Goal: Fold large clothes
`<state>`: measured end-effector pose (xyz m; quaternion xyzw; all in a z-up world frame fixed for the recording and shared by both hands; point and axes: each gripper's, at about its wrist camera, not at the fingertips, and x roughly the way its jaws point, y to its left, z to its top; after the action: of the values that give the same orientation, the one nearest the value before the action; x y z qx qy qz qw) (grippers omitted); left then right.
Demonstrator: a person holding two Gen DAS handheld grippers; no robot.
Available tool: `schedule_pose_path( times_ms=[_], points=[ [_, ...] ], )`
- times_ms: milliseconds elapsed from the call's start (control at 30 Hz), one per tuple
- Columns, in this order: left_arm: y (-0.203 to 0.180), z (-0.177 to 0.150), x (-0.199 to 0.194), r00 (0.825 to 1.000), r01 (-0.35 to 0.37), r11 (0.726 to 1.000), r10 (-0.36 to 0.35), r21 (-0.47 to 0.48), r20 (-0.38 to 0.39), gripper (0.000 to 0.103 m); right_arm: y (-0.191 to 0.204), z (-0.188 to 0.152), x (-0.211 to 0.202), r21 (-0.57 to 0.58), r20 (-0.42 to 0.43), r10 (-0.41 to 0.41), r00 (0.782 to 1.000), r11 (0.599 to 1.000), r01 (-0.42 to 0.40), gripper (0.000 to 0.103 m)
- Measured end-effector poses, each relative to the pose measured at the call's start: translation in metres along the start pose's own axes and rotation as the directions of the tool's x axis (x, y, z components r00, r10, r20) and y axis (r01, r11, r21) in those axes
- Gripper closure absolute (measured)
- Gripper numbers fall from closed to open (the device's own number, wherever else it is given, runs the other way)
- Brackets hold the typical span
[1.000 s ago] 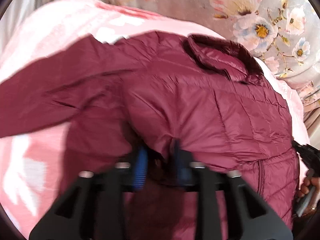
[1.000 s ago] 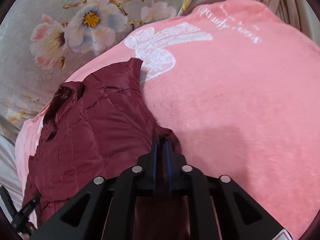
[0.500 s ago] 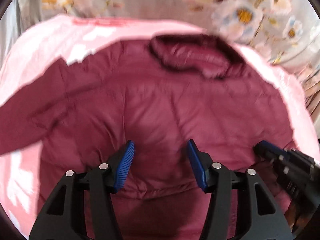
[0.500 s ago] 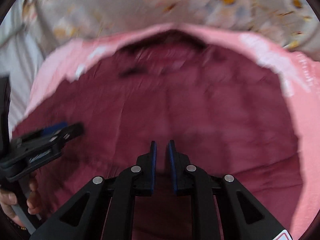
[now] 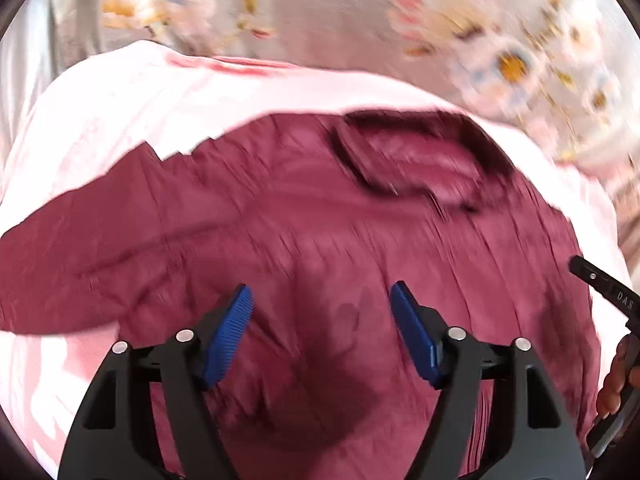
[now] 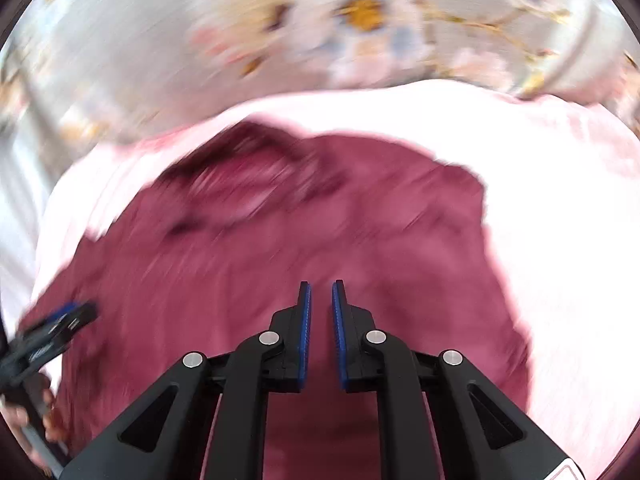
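Observation:
A maroon puffer jacket (image 5: 320, 220) lies spread on the pink blanket (image 5: 160, 92), collar (image 5: 416, 160) at the far side and one sleeve (image 5: 80, 260) stretched out to the left. My left gripper (image 5: 320, 287) hovers over the jacket's middle, its jaws opening wide with nothing between them. In the right wrist view the jacket (image 6: 280, 260) fills the centre. My right gripper (image 6: 320, 284) hangs above it, jaws closing to a narrow gap that holds no fabric. Each gripper shows in the other's view: the right gripper (image 5: 600, 280) at the right edge, the left gripper (image 6: 60, 320) at the lower left.
The pink blanket (image 6: 560, 200) covers a bed with a grey floral sheet (image 5: 320, 8) beyond it. A person's hand (image 5: 616, 380) grips the right tool's handle, another hand (image 6: 24, 420) the left tool's. Both views are motion-blurred.
Both grippers have let go of the jacket and drawn back above it. The left jaws spread wide. The jacket now lies flatter, its collar nearer the middle.

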<state>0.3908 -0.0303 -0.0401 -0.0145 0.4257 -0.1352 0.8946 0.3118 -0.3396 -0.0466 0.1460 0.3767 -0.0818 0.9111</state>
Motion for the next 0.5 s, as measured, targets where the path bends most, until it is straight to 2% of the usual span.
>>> schedule_pose_path(
  times_ms=[100,200,233,300,367,500],
  points=[
    [0.006,0.019,0.027,0.999,-0.018,0.999,0.017,-0.04,-0.044,0.034,-0.024,0.025,0.018,0.056,0.022,-0.07,0.997,0.996,0.069,0.09],
    [0.007,0.017,0.048,0.996,-0.045,0.998,0.042,-0.04,-0.075,0.034,-0.035,0.039,0.048,0.06,-0.019,-0.069,0.997,0.996,0.07,0.089],
    [0.007,0.014,0.056,0.996,-0.055,0.998,0.052,-0.034,-0.076,0.034,-0.041,0.04,0.052,0.057,-0.024,-0.082,0.996,0.995,0.083,0.092],
    [0.007,0.007,0.066,0.996,-0.067,0.997,0.065,-0.026,-0.065,0.033,-0.053,0.041,0.06,0.048,-0.011,-0.133,0.991,0.99,0.133,0.099],
    [0.004,0.002,0.068,0.996,-0.078,0.997,0.078,-0.01,-0.042,0.033,-0.066,0.042,0.066,0.071,-0.004,-0.159,0.987,0.985,0.159,0.099],
    [0.001,-0.006,0.07,0.996,-0.092,0.996,0.093,0.01,-0.007,0.031,-0.086,0.035,0.076,0.121,-0.02,-0.135,0.991,0.983,0.136,0.103]
  ],
)
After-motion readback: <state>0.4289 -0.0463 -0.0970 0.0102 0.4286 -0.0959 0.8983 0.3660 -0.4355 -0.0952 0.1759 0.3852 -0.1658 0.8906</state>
